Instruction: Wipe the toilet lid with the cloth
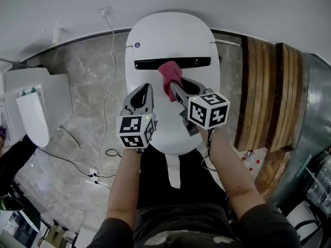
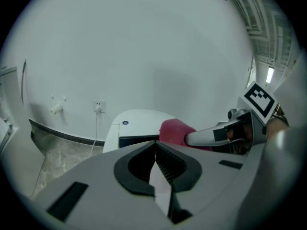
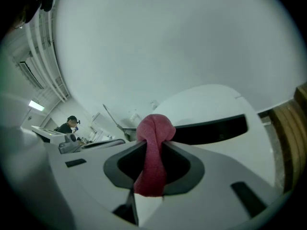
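The white toilet lid (image 1: 155, 40) lies closed below me, with a black slot across its back part. My right gripper (image 1: 173, 88) is shut on a bunched red cloth (image 1: 169, 76), which sticks out past its tips over the middle of the lid. In the right gripper view the cloth (image 3: 152, 147) runs down between the jaws, with the lid (image 3: 216, 104) beyond. My left gripper (image 1: 147, 88) hovers beside it on the left, shut with nothing between the jaws. In the left gripper view, my left gripper (image 2: 154, 145) has its jaws together, and the cloth (image 2: 173, 131) shows ahead.
A second white toilet (image 1: 33, 107) stands at the left on the grey marbled floor. White cables run from a wall socket (image 1: 105, 10) down to a power strip (image 1: 93, 175). Wooden slats (image 1: 269, 92) stand at the right. A person shows far off in the right gripper view.
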Motion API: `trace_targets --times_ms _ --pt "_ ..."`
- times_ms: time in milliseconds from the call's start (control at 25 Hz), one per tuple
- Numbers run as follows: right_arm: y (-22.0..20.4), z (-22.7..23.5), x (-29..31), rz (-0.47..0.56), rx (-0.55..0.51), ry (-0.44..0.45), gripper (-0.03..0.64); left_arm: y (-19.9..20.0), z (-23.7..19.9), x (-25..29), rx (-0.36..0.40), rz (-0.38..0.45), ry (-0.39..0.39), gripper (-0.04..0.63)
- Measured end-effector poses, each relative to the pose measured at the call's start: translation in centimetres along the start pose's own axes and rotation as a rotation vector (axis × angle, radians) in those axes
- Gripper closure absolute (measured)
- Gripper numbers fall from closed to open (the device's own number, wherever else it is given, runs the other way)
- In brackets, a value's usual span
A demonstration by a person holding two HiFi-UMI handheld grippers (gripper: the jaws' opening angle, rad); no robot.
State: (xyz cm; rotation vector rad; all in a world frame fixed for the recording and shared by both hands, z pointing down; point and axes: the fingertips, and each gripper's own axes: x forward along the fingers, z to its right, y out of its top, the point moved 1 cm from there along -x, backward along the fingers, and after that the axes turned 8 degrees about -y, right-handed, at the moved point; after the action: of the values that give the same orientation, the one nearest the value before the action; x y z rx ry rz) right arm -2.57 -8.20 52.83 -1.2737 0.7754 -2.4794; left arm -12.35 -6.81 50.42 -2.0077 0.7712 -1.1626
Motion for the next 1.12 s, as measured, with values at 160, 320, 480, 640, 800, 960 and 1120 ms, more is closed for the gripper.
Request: trace_targets --times_ms 160,320,480,640,800,960,1120 --pt "-2.1 -7.2 3.7 -0.042 -0.048 0.057 0.532 -0.9 -4.3 -2.5 -0.018 -0.008 0.002 0.588" --pt "-5.0 -10.9 7.5 -0.081 -0.04 0.071 0.532 -2.5 -8.2 -4.2 -0.028 -0.039 0.005 0.588" --pt "-6.4 -10.8 9.8 -0.101 -0.052 0.009 0.532 -4.1 -10.5 -5.0 -0.036 -0.069 0.001 0.588" --pt "-6.8 -8.8 10.3 -0.103 -0.035 -0.046 0.531 -5.3 -11.1 -5.2 -0.038 -0.087 -0.009 0.588" --pt "-6.5 -5.8 9.5 -0.082 0.003 -0.081 0.532 -5.6 -10.0 -4.6 -0.025 -0.098 -0.022 0.588" --pt "-5.7 -2.0 7.2 -0.053 0.038 -0.12 0.532 -5.5 -7.1 -3.4 -0.003 -0.102 -0.039 0.588" --pt "-6.0 2.9 4.0 -0.04 0.105 -0.145 0.531 -5.7 -3.0 -1.7 0.023 -0.106 -0.066 0.588"
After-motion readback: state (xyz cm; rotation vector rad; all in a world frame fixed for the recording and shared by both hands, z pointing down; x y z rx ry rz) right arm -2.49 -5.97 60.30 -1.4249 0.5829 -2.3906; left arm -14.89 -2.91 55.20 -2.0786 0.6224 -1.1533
